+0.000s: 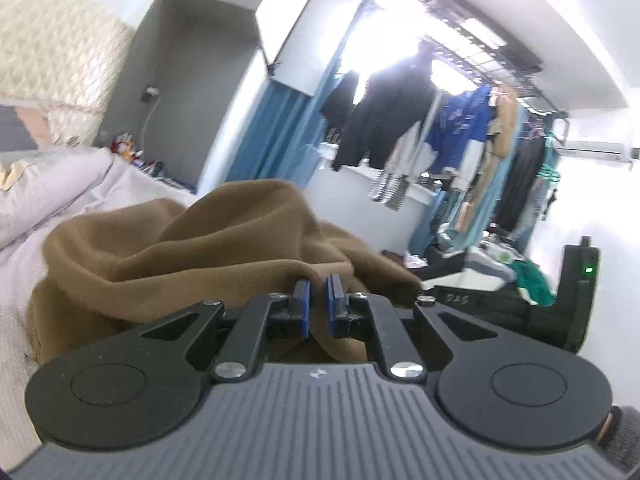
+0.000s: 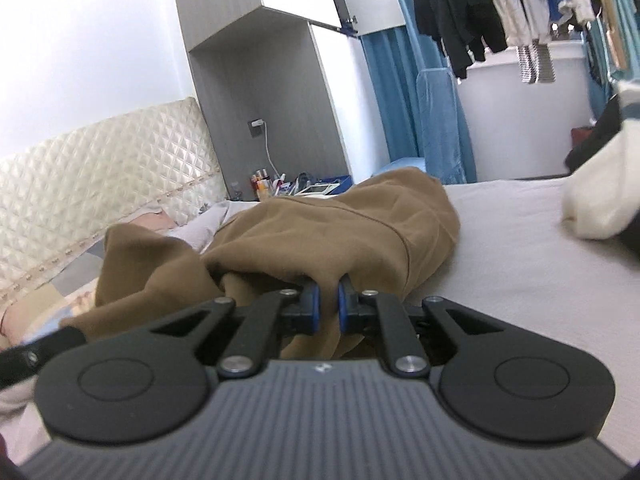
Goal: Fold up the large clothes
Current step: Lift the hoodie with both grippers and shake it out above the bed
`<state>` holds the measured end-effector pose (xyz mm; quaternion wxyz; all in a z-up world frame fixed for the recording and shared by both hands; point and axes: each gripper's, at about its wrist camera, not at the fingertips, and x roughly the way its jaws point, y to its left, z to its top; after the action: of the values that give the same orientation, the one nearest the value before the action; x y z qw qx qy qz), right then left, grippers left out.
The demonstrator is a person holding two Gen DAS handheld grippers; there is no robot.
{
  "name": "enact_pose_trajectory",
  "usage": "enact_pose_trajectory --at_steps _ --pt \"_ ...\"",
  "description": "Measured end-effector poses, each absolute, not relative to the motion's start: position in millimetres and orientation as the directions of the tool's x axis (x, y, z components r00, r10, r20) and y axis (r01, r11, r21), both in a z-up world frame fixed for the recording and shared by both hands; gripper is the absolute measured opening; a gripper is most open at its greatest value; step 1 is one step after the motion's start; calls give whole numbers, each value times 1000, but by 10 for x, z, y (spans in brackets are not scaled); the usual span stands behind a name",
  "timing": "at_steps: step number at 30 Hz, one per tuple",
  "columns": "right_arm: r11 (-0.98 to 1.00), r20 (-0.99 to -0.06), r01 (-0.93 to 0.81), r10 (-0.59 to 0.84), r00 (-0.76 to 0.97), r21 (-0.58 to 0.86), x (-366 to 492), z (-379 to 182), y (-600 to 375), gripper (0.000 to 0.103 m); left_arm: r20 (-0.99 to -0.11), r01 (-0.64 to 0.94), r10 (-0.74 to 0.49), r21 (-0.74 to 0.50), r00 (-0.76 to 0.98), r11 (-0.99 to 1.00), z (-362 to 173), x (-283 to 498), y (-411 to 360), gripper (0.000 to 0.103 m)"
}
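Both grippers' fingers [image 1: 303, 300] [image 2: 343, 300] pinch the bunched brown garment [image 2: 340, 224], orientation unclear.

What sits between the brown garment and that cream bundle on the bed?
Only bare grey sheet, in the right wrist view, between the brown garment and the cream bundle.

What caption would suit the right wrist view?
Right gripper pinches a brown garment on the bed.

Brown garment [image 2: 340, 232] between right gripper [image 2: 328, 304] jaws
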<state>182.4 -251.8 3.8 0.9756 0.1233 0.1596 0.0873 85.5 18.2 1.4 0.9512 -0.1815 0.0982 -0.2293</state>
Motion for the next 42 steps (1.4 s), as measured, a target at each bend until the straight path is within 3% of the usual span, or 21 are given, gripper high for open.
enact_pose_trajectory --at_steps 4,10,13,14,16,18,24,25,27,28,29,31,33,37,42 --pt "960 -276 -126 196 941 251 1510 138 -2639 12 -82 437 -508 -407 857 802 106 250 54 9" --pt "951 -261 -106 185 947 291 985 144 -2889 11 -142 435 -554 -473 820 766 -28 -504 -113 9" --pt "947 -298 -78 175 938 312 824 40 -2960 8 -162 472 -593 -458 789 753 -102 -710 -281 0" --pt "948 -305 -66 165 938 310 808 24 -2978 3 -156 491 -607 -450 779 746 -111 -763 -334 0" --pt "959 -288 -52 135 948 279 764 39 -2988 3 -171 496 -583 -371 794 785 -106 -880 -504 0" --pt "969 -319 -23 103 942 245 800 10 -2988 3 -205 483 -567 -345 798 805 -149 -916 -590 0" --pt "915 -412 2 180 893 404 876 -250 -3143 4 -297 381 -517 -411 803 828 -278 -842 -447 1" --pt "905 -421 3 195 886 424 905 -269 -3148 6 -316 364 -516 -432 796 825 -308 -782 -394 4" --pt "880 -416 -14 239 878 475 913 -309 -3149 6 -350 309 -493 -466 797 829 -338 -610 -273 20" --pt "871 -415 -19 252 874 490 930 -322 -3146 6 -365 276 -469 -470 804 838 -305 -501 -221 46" --pt "871 -419 -12 248 873 492 917 -340 -3134 8 -378 245 -441 -466 814 850 -313 -450 -179 64" --pt "877 -425 5 228 876 480 915 -337 -3112 22 -394 212 -408 -454 824 865 -311 -388 -117 66" --pt "879 -429 20 212 878 475 895 -356 -3143 69 -424 195 -398 -447 814 873 -309 -326 -84 69" --pt "889 -474 63 181 862 454 951 -422 -3143 69 -474 287 -482 -426 737 858 -376 -238 -219 81" --pt "879 -564 115 192 803 463 1092 -644 -3153 68 -554 404 -469 -245 688 881 -547 -237 -618 88"
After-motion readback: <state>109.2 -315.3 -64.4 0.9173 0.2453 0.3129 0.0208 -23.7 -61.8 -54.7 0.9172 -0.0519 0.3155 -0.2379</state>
